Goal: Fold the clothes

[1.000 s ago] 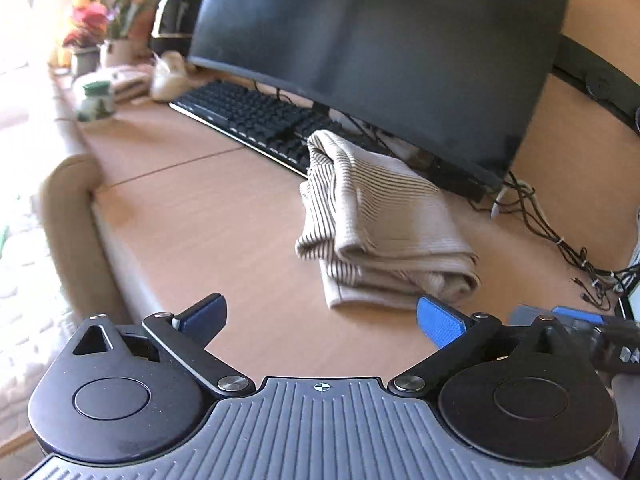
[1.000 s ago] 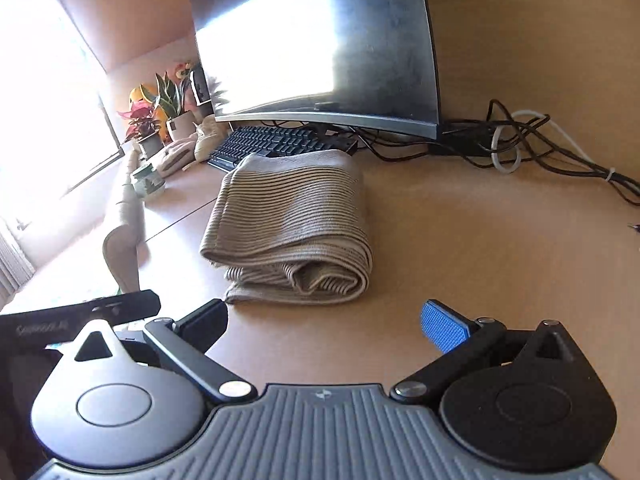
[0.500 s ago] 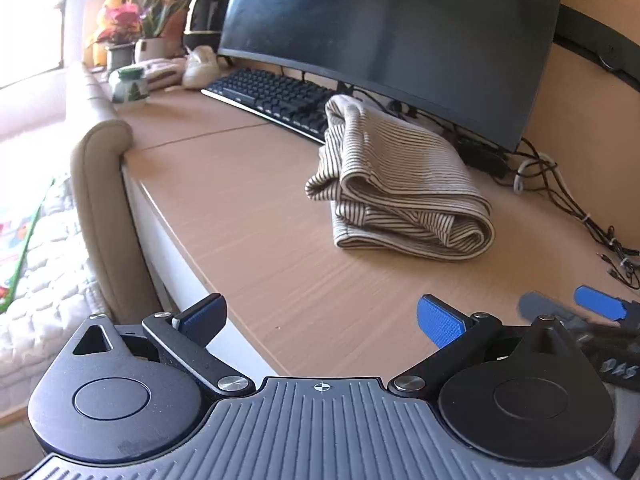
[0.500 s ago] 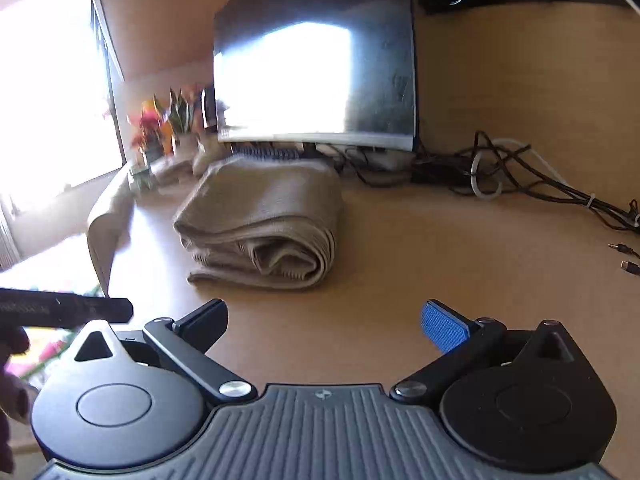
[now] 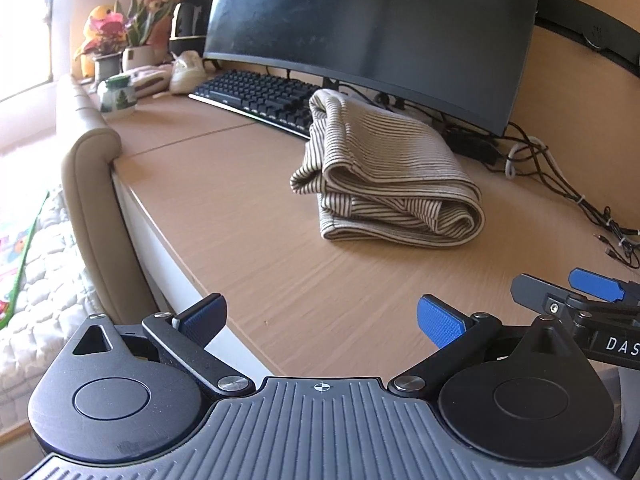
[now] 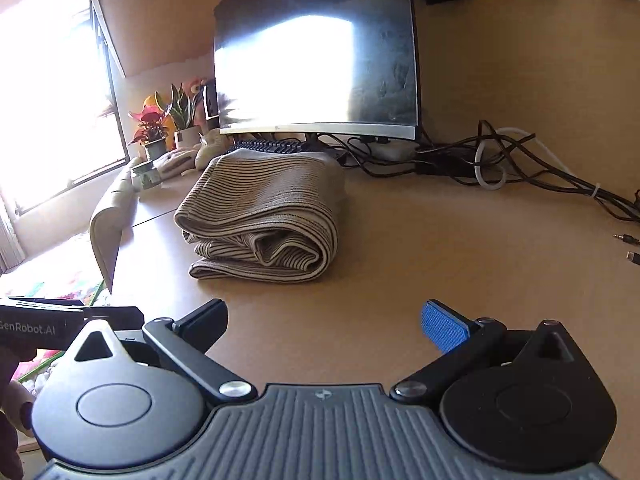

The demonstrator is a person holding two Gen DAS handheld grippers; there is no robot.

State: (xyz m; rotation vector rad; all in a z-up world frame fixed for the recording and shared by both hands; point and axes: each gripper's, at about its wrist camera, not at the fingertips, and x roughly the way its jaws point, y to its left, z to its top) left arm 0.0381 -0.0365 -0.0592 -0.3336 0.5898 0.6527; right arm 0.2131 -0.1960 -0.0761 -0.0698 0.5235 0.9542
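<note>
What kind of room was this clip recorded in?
Probably a home desk corner: a curved monitor and keyboard on a wooden desk, potted plants by the window, and a folded striped garment.

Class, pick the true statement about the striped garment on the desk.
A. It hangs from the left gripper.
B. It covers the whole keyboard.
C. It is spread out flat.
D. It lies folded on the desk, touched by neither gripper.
D: the striped garment lies folded in layers on the desk, while the left gripper and right gripper are open and empty, short of it.

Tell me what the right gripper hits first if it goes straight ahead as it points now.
Probably the folded striped garment, lying on the desk ahead and slightly left of the right gripper, jaws open. Bare desk lies between; depth is uncertain.
</note>
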